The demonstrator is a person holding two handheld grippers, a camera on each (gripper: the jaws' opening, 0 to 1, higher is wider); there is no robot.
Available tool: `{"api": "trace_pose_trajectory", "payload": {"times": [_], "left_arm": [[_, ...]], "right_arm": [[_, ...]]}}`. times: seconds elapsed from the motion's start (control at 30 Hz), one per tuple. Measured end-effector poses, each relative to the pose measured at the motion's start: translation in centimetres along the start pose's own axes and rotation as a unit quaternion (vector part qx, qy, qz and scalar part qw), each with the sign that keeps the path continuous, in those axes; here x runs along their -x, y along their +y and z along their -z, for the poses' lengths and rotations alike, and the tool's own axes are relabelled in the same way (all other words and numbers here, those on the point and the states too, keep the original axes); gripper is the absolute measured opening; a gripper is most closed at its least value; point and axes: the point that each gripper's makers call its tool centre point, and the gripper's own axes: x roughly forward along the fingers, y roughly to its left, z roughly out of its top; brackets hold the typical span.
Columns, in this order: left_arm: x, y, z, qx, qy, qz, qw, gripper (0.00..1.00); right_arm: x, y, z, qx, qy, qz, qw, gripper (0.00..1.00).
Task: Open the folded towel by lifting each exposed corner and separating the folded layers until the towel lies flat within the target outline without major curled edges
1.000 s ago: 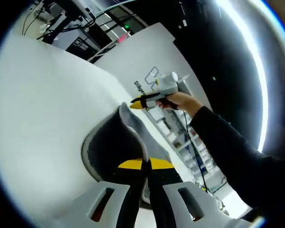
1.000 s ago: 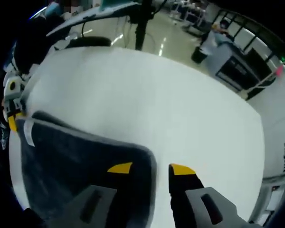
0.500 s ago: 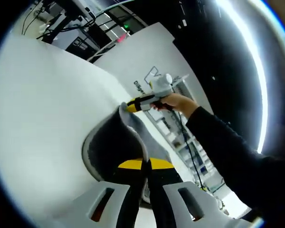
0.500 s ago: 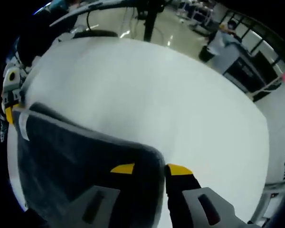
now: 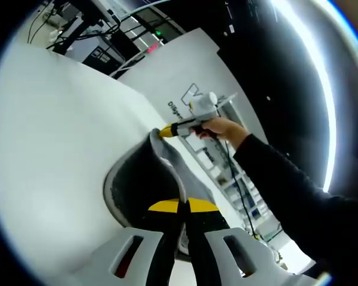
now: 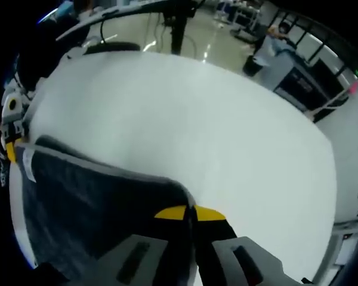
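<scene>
Towel [image 6: 89, 208] dark, raised off white worktop [image 6: 185, 125]. Left hand-held gripper [image 5: 179, 205] and right hand-held gripper [image 6: 190, 212] each clenched on a corner. Advise: pull corners apart evenly, keep tension, lower flat.

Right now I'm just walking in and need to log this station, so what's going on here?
A person is spreading a dark grey towel over a white table with a handheld gripper in each hand. The right gripper is shut on one corner of the towel, and the left gripper is shut on another part of its edge. In the left gripper view, the person's hand holds the right gripper at the towel's far corner. The towel is lifted and curved between the two grips, not yet lying flat.
</scene>
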Motion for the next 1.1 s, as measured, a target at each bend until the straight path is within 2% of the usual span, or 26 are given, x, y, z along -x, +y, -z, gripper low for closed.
{"api": "trace_pose_trajectory", "payload": {"times": [0.3, 0.4, 0.7, 0.83, 1.0, 1.1], "left_arm": [[0.0, -0.3, -0.2, 0.000, -0.002, 0.010, 1.0000, 0.01], [-0.1, -0.5, -0.1, -0.002, 0.000, 0.014, 0.9999, 0.01], [-0.3, -1.8, 0.0, -0.012, -0.001, 0.032, 0.9994, 0.01], [-0.2, -2.3, -0.2, 0.005, -0.002, 0.043, 0.9990, 0.01], [-0.1, -3.1, -0.6, 0.003, -0.011, 0.053, 0.9985, 0.01], [-0.2, -3.6, -0.5, -0.003, -0.011, 0.058, 0.9983, 0.01]], "right_arm": [[0.6, -0.6, -0.1, -0.008, 0.005, 0.014, 0.9999, 0.00], [0.7, -1.1, 0.2, -0.001, 0.017, 0.031, 0.9994, 0.00], [1.1, -1.4, -0.3, 0.009, 0.011, 0.052, 0.9986, 0.00], [1.5, -1.5, -0.5, 0.009, 0.005, 0.057, 0.9983, 0.00], [2.2, -1.6, -0.6, 0.005, -0.002, 0.065, 0.9978, 0.00], [2.4, -2.6, -0.6, 0.004, -0.005, 0.070, 0.9975, 0.00]]}}
